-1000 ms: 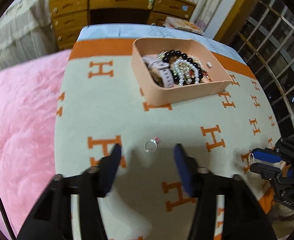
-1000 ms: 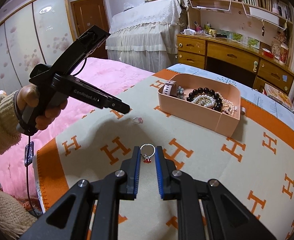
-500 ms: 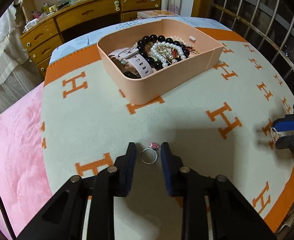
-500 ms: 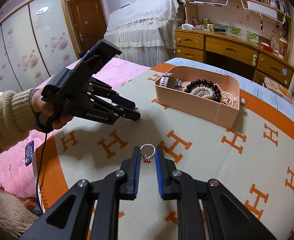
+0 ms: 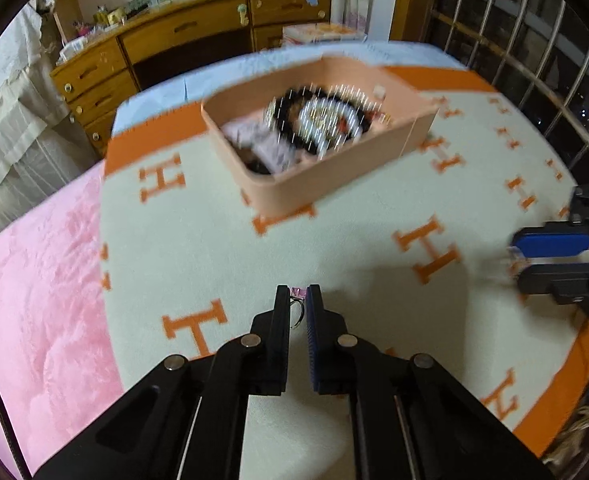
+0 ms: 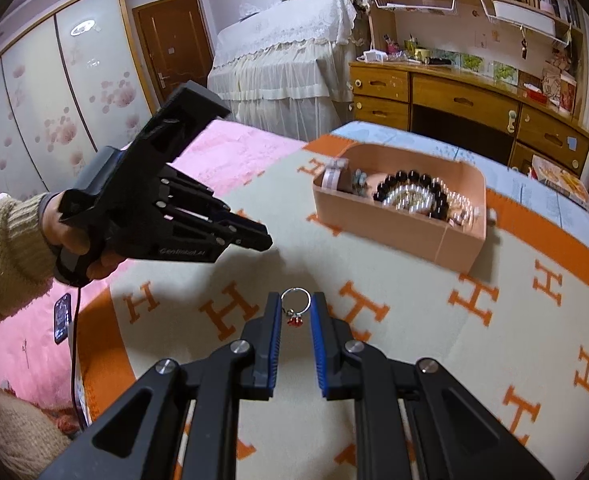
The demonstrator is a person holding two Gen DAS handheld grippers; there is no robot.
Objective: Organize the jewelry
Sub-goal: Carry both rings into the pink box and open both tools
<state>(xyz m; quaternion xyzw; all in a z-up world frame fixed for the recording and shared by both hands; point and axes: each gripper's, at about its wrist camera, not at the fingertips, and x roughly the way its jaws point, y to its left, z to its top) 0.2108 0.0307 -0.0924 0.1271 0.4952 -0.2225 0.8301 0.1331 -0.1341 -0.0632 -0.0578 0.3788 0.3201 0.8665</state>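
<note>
Your left gripper (image 5: 297,300) has just been closing and now pinches the pink-stone ring (image 5: 297,306) between its tips. Your right gripper (image 6: 296,307) clamps the red-stone ring (image 6: 295,305). The peach jewelry box (image 6: 422,236) sits ahead on the blanket (image 6: 414,320).

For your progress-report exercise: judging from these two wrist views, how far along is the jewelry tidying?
Done: bracelets and a watch already lie in the peach tray. In hand: the left gripper is shut on a silver ring with a pink stone, and the right gripper pinches a ring with a red charm. Left: both rings must go into the tray.
</note>
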